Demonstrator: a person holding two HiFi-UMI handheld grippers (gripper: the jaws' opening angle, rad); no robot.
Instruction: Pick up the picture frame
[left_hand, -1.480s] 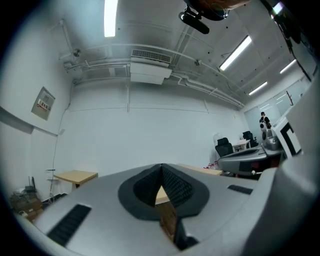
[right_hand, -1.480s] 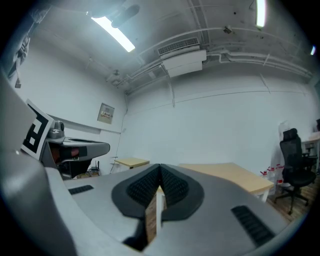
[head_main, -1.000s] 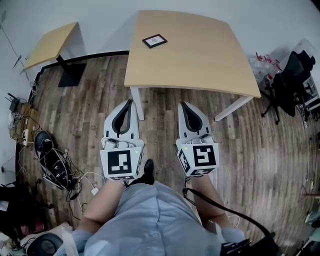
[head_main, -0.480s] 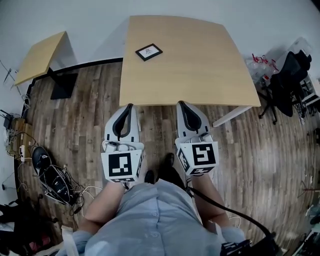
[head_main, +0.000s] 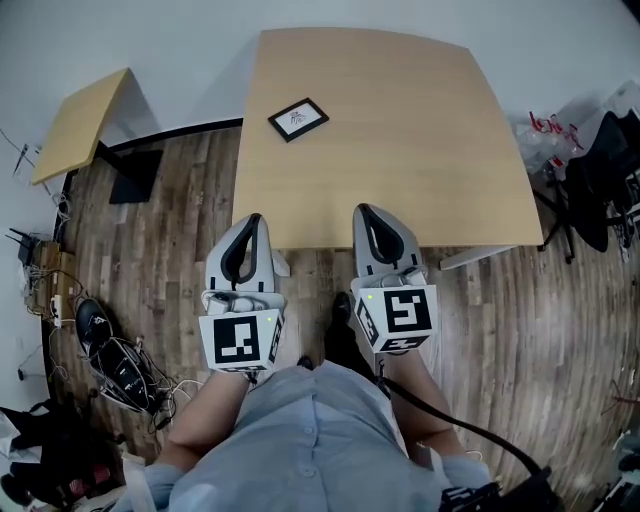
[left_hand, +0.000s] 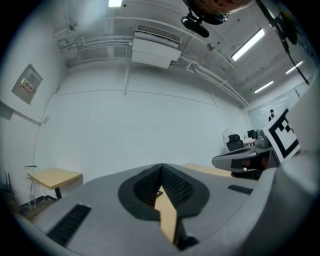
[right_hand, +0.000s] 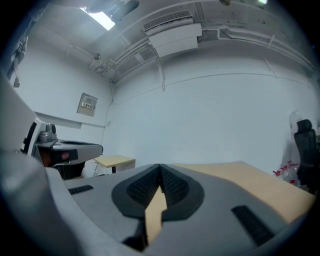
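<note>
The picture frame (head_main: 298, 119), small, black-edged with a white mat, lies flat on the far left part of the light wooden table (head_main: 420, 130). My left gripper (head_main: 254, 220) and right gripper (head_main: 363, 210) are held side by side and level, their tips just reaching the table's near edge, well short of the frame. In the left gripper view the left gripper (left_hand: 161, 167) has its jaws meeting with nothing between them. The right gripper (right_hand: 160, 167) is likewise shut and empty, with the tabletop (right_hand: 250, 180) stretching ahead of it. The frame does not show in either gripper view.
A small wooden side table (head_main: 80, 125) stands at the left by the white wall. Cables and a shoe (head_main: 105, 345) lie on the wood floor at the left. A black office chair (head_main: 605, 170) and red-printed bags (head_main: 545, 130) stand at the right of the table.
Both grippers have moved forward together from over the floor up to the table's near edge. The table and frame now sit closer in the head view. Jaws stayed shut.
</note>
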